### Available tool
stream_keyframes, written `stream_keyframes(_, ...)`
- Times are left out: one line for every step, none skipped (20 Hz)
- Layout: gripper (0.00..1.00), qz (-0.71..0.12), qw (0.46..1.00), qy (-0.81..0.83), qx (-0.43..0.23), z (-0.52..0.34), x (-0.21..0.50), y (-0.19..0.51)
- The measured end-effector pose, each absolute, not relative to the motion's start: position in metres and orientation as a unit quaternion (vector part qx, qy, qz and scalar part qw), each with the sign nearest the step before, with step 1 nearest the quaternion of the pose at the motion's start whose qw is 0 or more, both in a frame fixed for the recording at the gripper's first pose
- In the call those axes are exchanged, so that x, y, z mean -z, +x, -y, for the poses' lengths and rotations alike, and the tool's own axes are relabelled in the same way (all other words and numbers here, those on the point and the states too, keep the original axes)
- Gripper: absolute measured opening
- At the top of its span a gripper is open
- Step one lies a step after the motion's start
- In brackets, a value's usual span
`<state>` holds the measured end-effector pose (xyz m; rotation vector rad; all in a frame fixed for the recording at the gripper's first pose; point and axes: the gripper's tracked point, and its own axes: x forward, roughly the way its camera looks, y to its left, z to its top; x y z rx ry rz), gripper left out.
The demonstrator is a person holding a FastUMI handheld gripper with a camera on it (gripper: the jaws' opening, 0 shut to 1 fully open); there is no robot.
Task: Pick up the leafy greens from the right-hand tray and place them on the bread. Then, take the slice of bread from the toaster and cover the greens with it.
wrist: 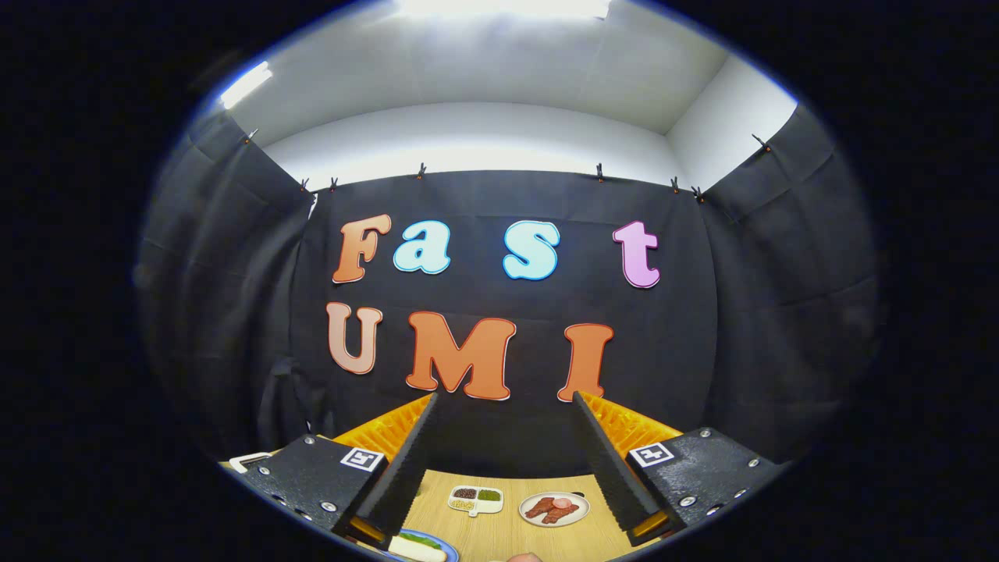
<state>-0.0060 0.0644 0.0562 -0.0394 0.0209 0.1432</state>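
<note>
Bread [412, 549] lies on a blue-rimmed plate [445, 546] at the near edge of the counter [507, 531], just below and beside the tip of the left finger. A strip of green shows along its top, but too little is visible to tell whether greens already sit on it. The gripper [506, 402] is raised and tilted up toward the booth wall, its two fingers spread wide apart with nothing between them. Farther along the counter, seen in the gap between the fingers, sit a small divided tray [475, 500] with dark, green and pale fillings, and to its right a round plate of meat slices [554, 509]. The divided tray's green compartment may hold the greens; it is too small to be sure. Judging from this, a good approach means tipping the gripper down toward the counter, keeping the fingers wide, and centering them over the target before closing gently, since leaves crush easily.
</note>
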Motion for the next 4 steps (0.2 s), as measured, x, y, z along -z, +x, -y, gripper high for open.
stream_keyframes(0.98, -0.011, 0.997, -0.02, -0.071, -0.0638, -0.0543, -0.0055)
stream_keyframes(0.98, -0.013, 0.997, -0.02, -0.069, -0.063, -0.0528, -0.0065)
stream_keyframes(0.98, -0.013, 0.997, -0.02, -0.068, -0.062, -0.052, -0.0068)
stream_keyframes(0.98, -0.014, 0.997, -0.022, -0.066, -0.0606, -0.0503, -0.0064)
